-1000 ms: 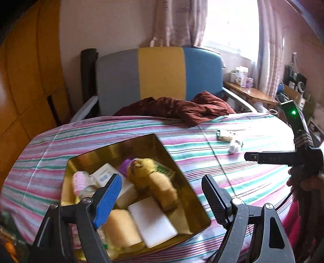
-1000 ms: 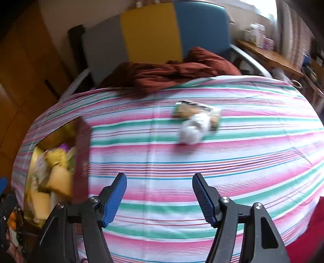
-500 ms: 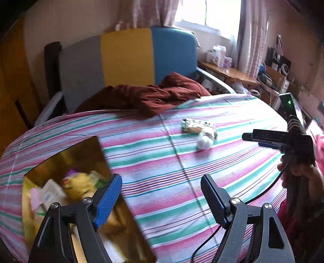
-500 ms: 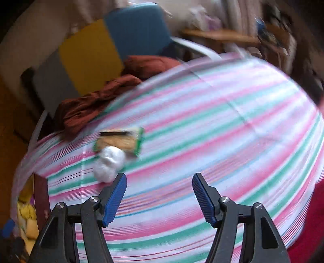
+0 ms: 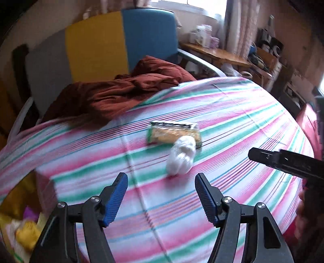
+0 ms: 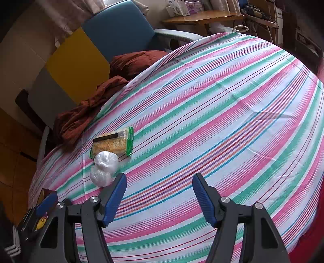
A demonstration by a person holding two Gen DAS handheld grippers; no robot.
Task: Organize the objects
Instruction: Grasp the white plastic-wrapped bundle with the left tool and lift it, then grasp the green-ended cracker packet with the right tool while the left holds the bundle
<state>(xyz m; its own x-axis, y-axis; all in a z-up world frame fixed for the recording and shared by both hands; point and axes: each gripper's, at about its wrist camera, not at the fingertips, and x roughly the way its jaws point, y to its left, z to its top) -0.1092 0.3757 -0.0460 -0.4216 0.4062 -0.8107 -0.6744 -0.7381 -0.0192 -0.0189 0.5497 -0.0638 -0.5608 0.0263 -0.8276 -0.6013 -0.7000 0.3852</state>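
Looks like somebody's bedroom at home. Striped bedsheet (image 6: pixel 202 101) up close, a padded armchair (image 5: pixel 121 40) with a rumpled brown blanket (image 5: pixel 121 93) beyond it, curtains (image 5: pixel 241 24) and a cluttered wooden side table (image 6: pixel 202 18) far right.

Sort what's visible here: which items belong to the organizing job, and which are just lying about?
Part of the job:
- white plastic bundle
- cracker packet
- gold box already holding items

Just lying about:
- maroon cloth
- chair
- boxes on the wooden side table
- striped tablecloth
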